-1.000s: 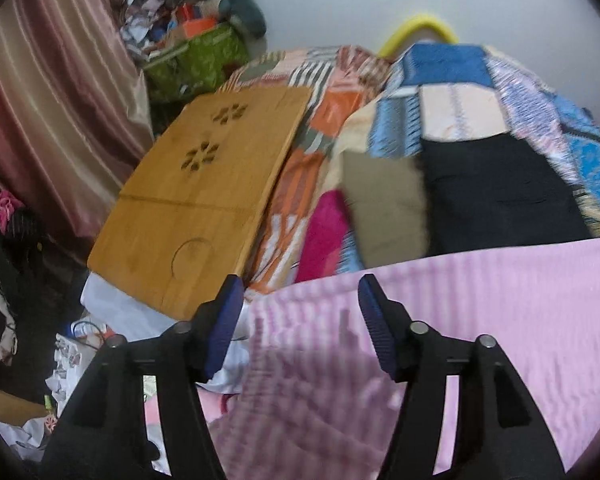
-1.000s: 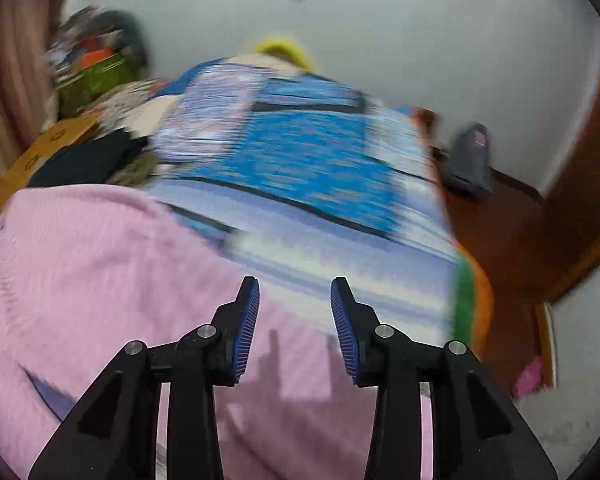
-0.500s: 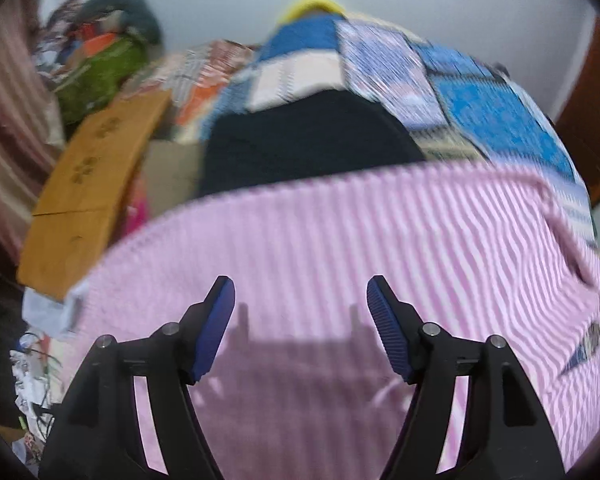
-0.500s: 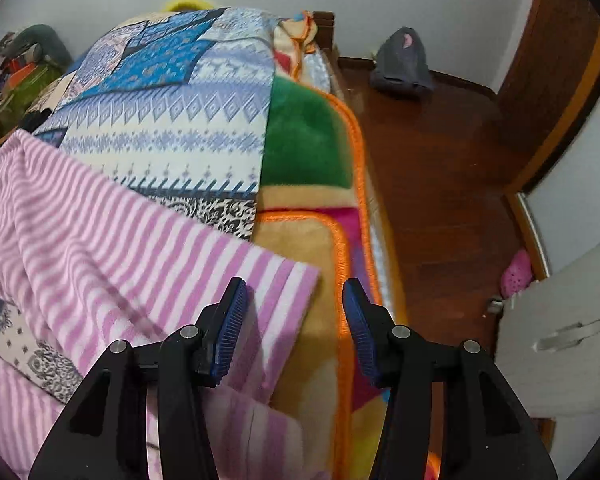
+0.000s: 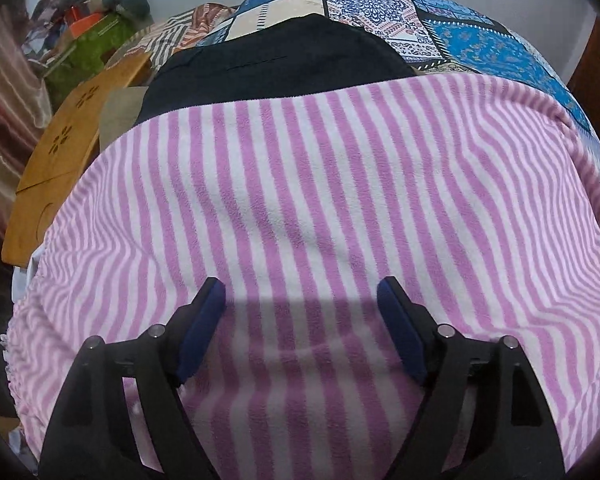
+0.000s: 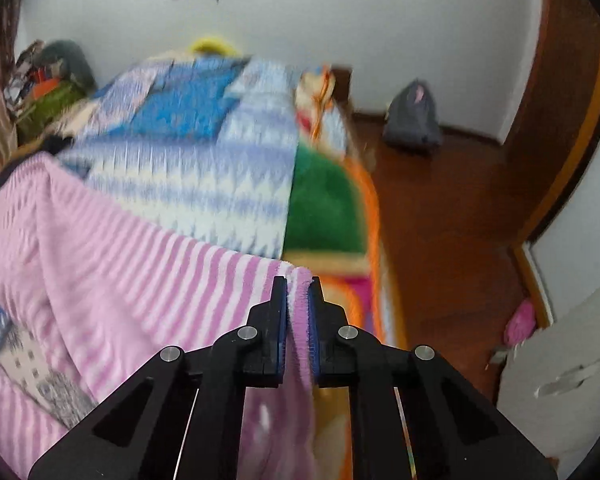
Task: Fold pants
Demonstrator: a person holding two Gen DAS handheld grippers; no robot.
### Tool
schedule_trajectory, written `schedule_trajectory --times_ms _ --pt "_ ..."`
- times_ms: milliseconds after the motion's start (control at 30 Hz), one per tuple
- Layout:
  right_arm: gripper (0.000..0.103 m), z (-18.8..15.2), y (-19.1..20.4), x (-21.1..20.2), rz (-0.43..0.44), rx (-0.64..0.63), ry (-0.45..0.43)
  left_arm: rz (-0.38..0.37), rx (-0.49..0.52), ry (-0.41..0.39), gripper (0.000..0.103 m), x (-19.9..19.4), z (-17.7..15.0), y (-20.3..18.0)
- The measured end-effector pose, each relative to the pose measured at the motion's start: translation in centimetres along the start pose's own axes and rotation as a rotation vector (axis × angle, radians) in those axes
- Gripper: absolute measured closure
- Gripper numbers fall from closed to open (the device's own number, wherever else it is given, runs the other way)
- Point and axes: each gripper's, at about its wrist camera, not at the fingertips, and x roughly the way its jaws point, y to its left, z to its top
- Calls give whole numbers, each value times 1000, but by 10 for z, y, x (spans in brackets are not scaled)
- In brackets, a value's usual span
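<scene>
Pink and white stripes are shown all across the fleecy pants (image 5: 320, 200). Blue, white and navy patchwork prints are carried by the bedspread (image 5: 452, 36), with a green panel edged in orange (image 6: 324, 208). Solid black is seen on a folded garment (image 5: 276, 68); honey brown on a wooden board (image 5: 56, 160).

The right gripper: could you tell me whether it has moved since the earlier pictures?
Yes. The right gripper has swung right, from mid-bed to the bed's orange edge, and its jaws have just been closing; they now pinch the pink striped pants at their edge.
</scene>
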Motion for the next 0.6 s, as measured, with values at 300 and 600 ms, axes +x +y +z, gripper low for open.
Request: schedule_trajectory --times_ms 300,600 --pt "95 77 -14 35 -141 -10 -78 33 28 -34 19 2 0 -5" --pt "90 81 2 98 -216 -50 70 32 41 -53 16 0 0 -2"
